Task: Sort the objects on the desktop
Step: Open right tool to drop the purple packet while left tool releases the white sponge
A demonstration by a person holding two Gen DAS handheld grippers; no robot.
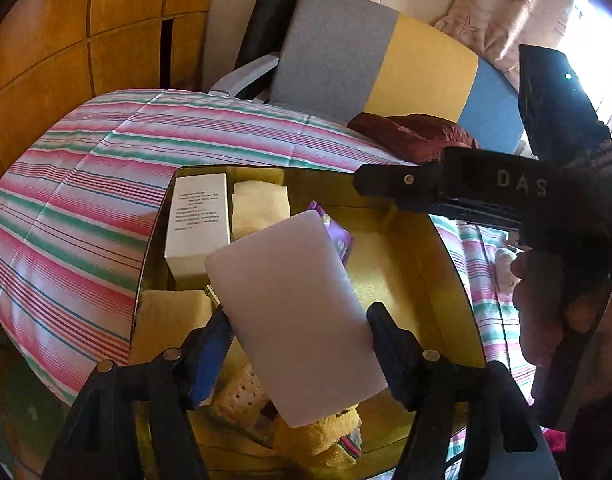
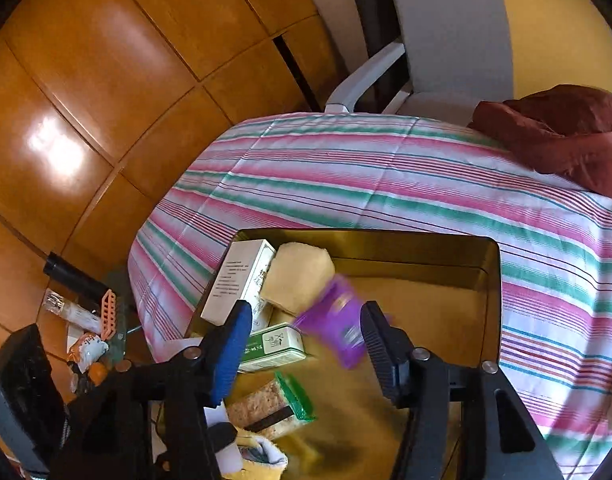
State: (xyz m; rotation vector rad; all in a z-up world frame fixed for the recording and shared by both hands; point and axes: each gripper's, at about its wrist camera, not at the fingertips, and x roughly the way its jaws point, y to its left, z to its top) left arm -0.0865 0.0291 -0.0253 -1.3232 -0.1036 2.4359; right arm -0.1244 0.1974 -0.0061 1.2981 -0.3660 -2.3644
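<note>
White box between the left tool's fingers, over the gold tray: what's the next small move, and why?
Probably spread the left tool wider and lift clear. The white box already leans on things in the gold tray, with a gap showing at the left finger, so it looks released.

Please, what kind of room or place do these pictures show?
Probably a room in a home, not a workshop: a table under a striped cloth, a padded office chair behind it, wooden cabinet panels, and a curtained window.
</note>
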